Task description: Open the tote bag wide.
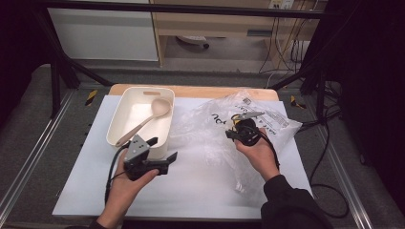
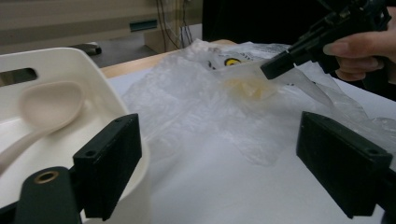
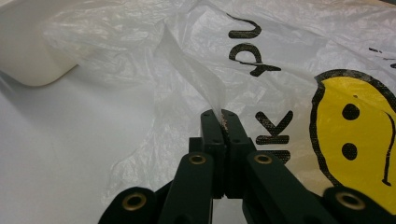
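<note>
**Thin bag pinched at a twisted strip**

The crinkled, translucent white plastic bag [image 1: 224, 129], printed with black letters and a yellow smiley, lies on the smooth white tabletop [image 1: 191, 186] right of the cream rounded plastic bin [image 1: 119, 119] holding a beige spoon [image 1: 145, 120]. The right gripper [image 3: 221, 113] clamps the bag's twisted strip. The left gripper [image 1: 165, 150] stands wide, empty, beside the bin.

the plastic bag [image 3: 299, 56] bears black letters, partly legible "nk", beside a yellow smiley face [image 3: 359, 135].
</note>
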Demonstrator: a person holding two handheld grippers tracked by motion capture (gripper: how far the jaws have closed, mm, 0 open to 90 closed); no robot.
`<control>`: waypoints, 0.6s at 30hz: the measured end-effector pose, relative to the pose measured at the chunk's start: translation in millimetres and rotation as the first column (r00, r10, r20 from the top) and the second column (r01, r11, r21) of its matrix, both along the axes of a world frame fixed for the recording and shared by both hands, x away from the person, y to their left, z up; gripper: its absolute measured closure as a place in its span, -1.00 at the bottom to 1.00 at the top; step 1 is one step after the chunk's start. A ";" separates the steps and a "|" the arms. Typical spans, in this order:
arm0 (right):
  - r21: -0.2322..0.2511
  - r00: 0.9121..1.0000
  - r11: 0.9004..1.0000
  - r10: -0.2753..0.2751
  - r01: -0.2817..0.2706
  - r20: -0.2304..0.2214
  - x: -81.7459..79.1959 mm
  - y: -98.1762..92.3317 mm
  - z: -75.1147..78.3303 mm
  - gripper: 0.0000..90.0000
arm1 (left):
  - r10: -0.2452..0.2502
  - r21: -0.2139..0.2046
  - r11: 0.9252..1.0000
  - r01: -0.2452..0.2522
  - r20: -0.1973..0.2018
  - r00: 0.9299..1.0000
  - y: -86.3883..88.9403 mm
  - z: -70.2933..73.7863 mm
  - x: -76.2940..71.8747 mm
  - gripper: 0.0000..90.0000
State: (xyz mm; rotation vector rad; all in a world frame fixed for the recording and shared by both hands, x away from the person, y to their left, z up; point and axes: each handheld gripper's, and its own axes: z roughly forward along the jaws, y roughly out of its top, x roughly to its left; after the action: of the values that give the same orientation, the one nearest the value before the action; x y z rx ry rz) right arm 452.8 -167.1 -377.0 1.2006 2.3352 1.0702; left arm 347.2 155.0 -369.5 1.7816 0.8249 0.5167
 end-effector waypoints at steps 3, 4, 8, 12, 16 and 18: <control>-0.002 1.000 1.000 0.009 -0.009 0.004 -3.6 2.0 4.1 1.00 | -0.019 0.009 1.000 0.019 -0.010 1.000 -17.7 -7.0 2.7 -0.60; -0.006 1.000 1.000 0.011 -0.011 0.007 -4.1 2.5 5.6 1.00 | -0.028 0.021 0.999 0.029 -0.016 0.999 -23.2 -10.0 3.7 -0.59; 0.002 1.000 1.000 0.011 -0.011 0.015 -3.9 4.1 12.2 1.00 | -0.052 0.034 0.998 0.053 -0.046 0.998 -44.1 -20.7 8.3 -0.47; 0.007 1.000 1.000 0.011 -0.011 0.014 -2.9 5.6 17.5 1.00 | -0.081 0.041 0.996 0.084 -0.063 0.995 -64.3 -26.8 16.5 -0.38; 0.017 1.000 1.000 0.005 -0.005 0.015 -1.8 5.6 21.2 1.00 | -0.084 0.055 0.995 0.087 -0.054 0.995 -78.3 -33.7 26.7 -0.29; 0.018 1.000 1.000 0.004 -0.004 0.013 -1.8 6.0 22.6 1.00 | -0.087 0.052 0.995 0.091 -0.060 0.994 -83.3 -38.8 32.4 -0.24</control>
State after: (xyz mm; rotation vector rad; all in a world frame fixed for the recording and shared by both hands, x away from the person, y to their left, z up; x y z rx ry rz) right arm 451.0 -161.1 -354.4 1.1928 2.3237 1.0995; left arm 379.7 71.7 -408.3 1.8817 0.7731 0.4351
